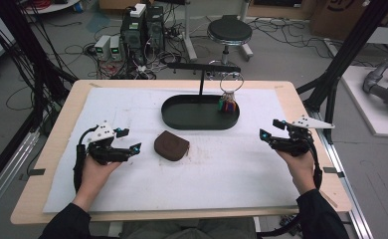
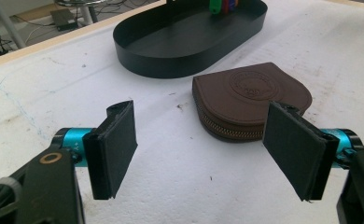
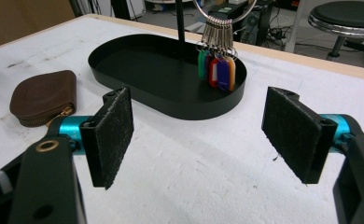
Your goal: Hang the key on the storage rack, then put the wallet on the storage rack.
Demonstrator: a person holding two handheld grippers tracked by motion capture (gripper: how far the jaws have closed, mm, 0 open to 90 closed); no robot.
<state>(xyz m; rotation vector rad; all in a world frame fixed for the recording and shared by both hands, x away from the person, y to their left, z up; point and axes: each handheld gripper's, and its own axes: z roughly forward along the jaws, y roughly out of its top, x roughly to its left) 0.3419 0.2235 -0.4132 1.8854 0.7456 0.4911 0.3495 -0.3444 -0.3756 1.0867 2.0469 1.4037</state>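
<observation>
A brown zipped leather pouch [image 1: 171,146] lies on the white table cover, a little in front of a black oval tray [image 1: 182,119]. My left gripper [image 1: 131,140] is open just left of the pouch [image 2: 252,100], its jaws wide apart with nothing between them. A stand rises from the tray and holds a ring of coloured key tags [image 1: 227,104] over the tray's right end. My right gripper [image 1: 271,130] is open at the table's right side, facing the tray [image 3: 124,70] and the tags [image 3: 217,70]; the pouch [image 3: 42,98] lies to its left.
The white cover [image 1: 222,174] spans most of the wooden table. Beyond the far edge stand a round stool [image 1: 229,32], computer boxes [image 1: 142,27] and many floor cables. A black frame post [image 1: 346,55] rises at the right.
</observation>
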